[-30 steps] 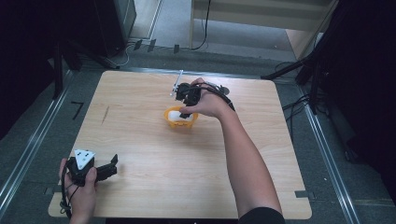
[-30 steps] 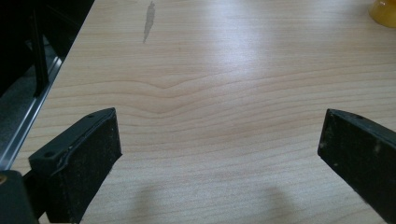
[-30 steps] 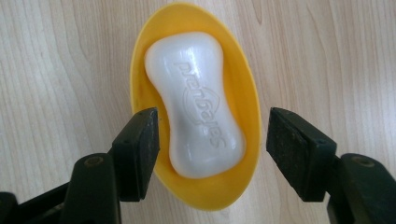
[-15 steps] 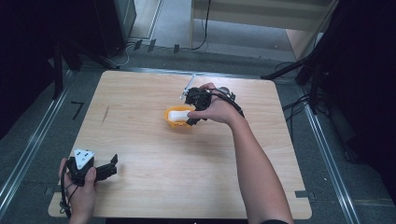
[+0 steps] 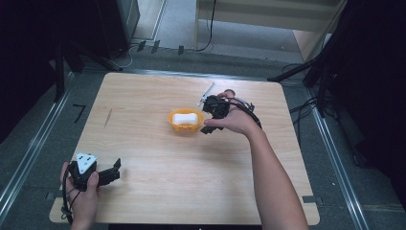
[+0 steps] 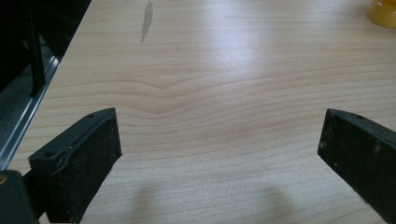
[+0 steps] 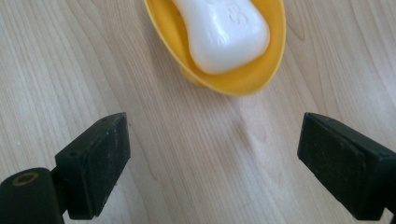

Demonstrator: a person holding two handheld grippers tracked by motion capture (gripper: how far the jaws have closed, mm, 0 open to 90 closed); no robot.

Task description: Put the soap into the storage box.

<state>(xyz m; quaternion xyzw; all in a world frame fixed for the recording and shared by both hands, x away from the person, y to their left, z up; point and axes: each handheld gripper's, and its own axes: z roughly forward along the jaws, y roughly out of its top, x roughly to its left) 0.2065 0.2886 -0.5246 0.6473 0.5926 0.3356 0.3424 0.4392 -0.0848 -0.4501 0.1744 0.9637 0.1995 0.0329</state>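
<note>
A white bar of soap lies in a yellow dish near the middle of the wooden table. My right gripper hovers just to the right of the dish, open, with bare wood between its jaws and the dish beyond their tips. My left gripper rests at the table's front left corner, open and holding nothing. An edge of the yellow dish shows far off in the left gripper view.
A dark streak marks the wood at the left. A metal rail runs along the table's left side, and black stands and cables crowd the right side. A wooden cabinet stands behind the table.
My right gripper has drawn back to the right, from over the dish to beside it. The soap stays in the dish. My left gripper has not moved.
</note>
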